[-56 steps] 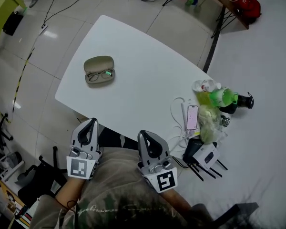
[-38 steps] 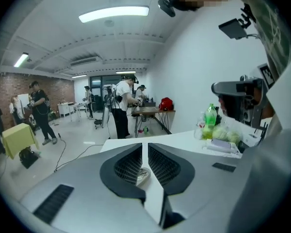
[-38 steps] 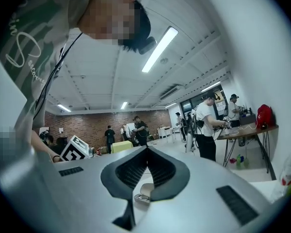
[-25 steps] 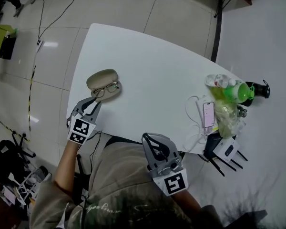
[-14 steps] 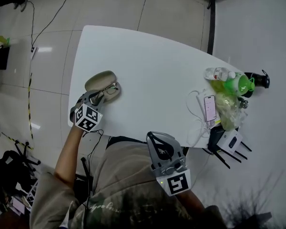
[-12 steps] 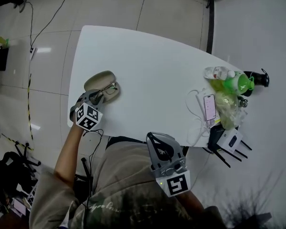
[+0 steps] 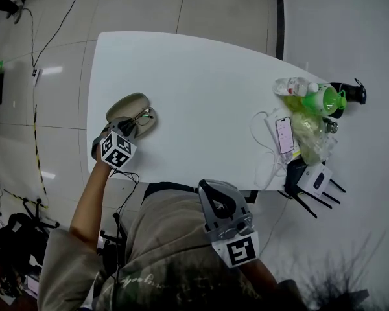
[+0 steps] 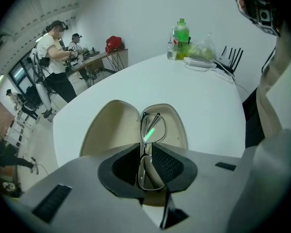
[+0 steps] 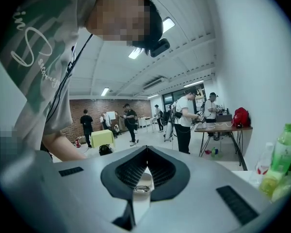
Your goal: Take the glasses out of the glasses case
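My left gripper (image 8: 145, 152) is clenched on the near end of the glasses (image 8: 153, 126), which lie in the open case (image 7: 127, 102) at the table's (image 7: 201, 89) left edge, long axis pointing straight ahead; my right gripper (image 7: 214, 190), closed and empty, is lower centre.

1. the bare left forearm (image 7: 84, 203) stretches forward and out to the left.
2. the grey left gripper (image 7: 128, 128) points ahead, its tongs pressed together on the bridge of the thin metal-framed glasses (image 8: 153, 127).
3. the grey right gripper (image 7: 209, 188) sits close against the torso, pointing forward, tongs closed on nothing.
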